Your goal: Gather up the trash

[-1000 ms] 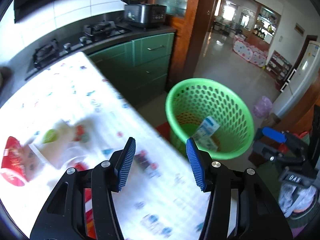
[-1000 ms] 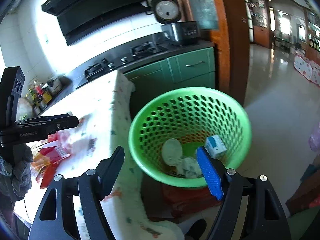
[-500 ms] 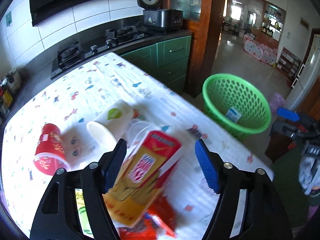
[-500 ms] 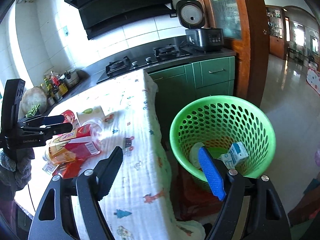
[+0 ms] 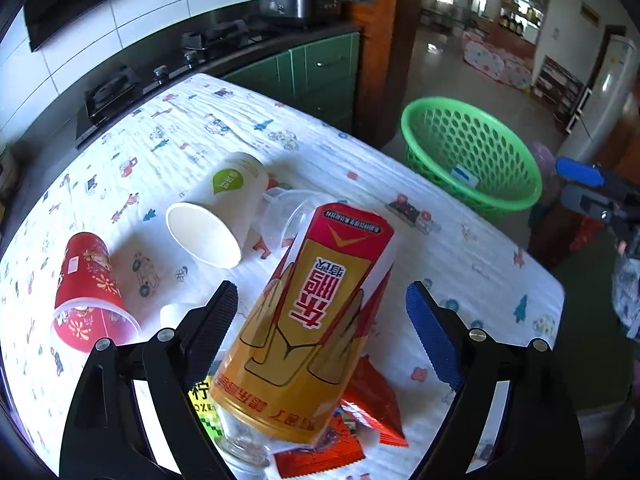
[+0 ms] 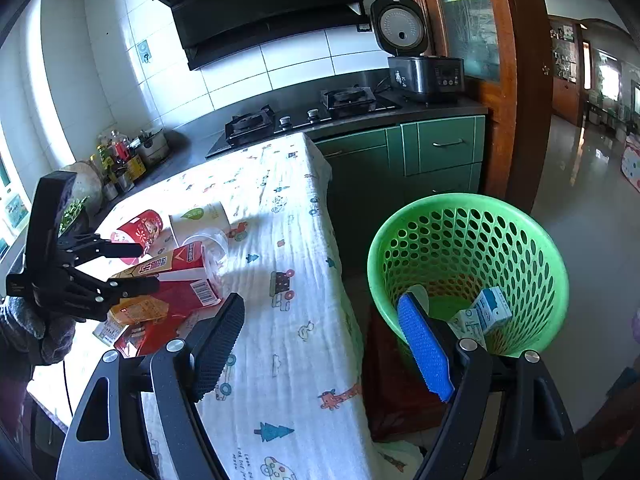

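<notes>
Nearby, white cup (image 5: 218, 216); red cup (image 5: 90, 292); wrappers (image 5: 372, 404).

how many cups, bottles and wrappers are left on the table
cups: 3 (white cup, red cup, clear cup)
bottles: 1 (bottle)
wrappers: at least 2 (red wrappers), part hidden under the bottle
total: at least 6

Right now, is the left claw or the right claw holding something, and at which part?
Nothing is held. The left claw, just opened wider, stands around the bottle without pressing it. The right claw is open and empty.
</notes>
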Demonstrator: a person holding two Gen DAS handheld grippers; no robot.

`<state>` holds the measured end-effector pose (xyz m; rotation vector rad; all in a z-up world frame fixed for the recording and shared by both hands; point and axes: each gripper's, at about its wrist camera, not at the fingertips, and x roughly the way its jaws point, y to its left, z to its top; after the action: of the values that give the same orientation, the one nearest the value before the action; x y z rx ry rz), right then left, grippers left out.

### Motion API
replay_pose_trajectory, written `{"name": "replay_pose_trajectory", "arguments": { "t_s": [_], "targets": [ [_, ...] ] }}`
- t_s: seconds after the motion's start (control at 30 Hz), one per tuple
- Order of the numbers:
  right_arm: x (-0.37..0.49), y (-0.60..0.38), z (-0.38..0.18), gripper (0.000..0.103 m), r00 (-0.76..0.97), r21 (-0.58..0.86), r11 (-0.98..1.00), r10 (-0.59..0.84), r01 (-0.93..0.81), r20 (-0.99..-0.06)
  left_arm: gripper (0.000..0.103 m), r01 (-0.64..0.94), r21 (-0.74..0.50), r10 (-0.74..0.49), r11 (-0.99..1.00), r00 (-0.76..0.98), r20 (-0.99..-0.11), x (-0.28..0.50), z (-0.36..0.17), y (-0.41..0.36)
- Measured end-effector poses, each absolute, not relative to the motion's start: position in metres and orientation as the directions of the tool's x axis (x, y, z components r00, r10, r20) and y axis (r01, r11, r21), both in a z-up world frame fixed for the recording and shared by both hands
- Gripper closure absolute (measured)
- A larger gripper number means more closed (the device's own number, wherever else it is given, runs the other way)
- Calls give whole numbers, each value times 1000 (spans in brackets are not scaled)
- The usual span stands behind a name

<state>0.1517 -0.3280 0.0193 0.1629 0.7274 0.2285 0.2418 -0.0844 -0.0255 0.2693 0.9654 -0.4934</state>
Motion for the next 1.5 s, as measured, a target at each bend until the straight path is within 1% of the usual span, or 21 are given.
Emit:
{"name": "replay_pose_trajectory", "arguments": {
  "t_s": [0.1, 0.17, 0.47, 0.53, 0.57, 0.6, 0.73, 0.9, 1.13, 1.5],
  "targets": [
    [153, -326, 20, 26, 721, 223, 963, 261, -150, -641, 18, 540, 19, -272, 841, 454, -848, 247, -31, -85],
    [154, -325, 19, 26, 719, 222, 963, 260, -150, -644, 18, 559, 8, -283, 829, 432, -857, 250, -33, -84],
    [159, -316, 14, 26, 705, 216, 964, 262, -156, -660, 18, 582, 34, -262, 812, 416, -871, 253, -47, -88],
    [160, -315, 13, 26, 703, 215, 964, 263, -158, -661, 21, 591, 39, -261, 805, 412, -873, 252, -50, -92],
    [160, -314, 13, 26, 701, 215, 964, 263, -158, -663, 26, 595, 42, -260, 802, 412, -873, 252, -50, -93],
    [161, -314, 13, 26, 700, 215, 964, 263, -158, -664, 27, 600, 44, -261, 798, 411, -874, 251, -51, -94],
    [162, -313, 11, 26, 697, 214, 964, 262, -156, -668, 29, 604, 64, -253, 794, 426, -869, 247, -49, -97],
    [161, -310, 13, 26, 698, 213, 963, 266, -164, -665, 30, 584, 57, -263, 810, 448, -854, 241, -43, -94],
    [159, -301, 9, 26, 683, 222, 956, 291, -190, -670, 31, 549, 16, -297, 836, 477, -827, 229, -23, -79],
    [159, -237, -13, 27, 595, 243, 915, 395, -322, -700, 33, 443, -16, -286, 896, 551, -784, 215, 9, -29]
  ]
}}
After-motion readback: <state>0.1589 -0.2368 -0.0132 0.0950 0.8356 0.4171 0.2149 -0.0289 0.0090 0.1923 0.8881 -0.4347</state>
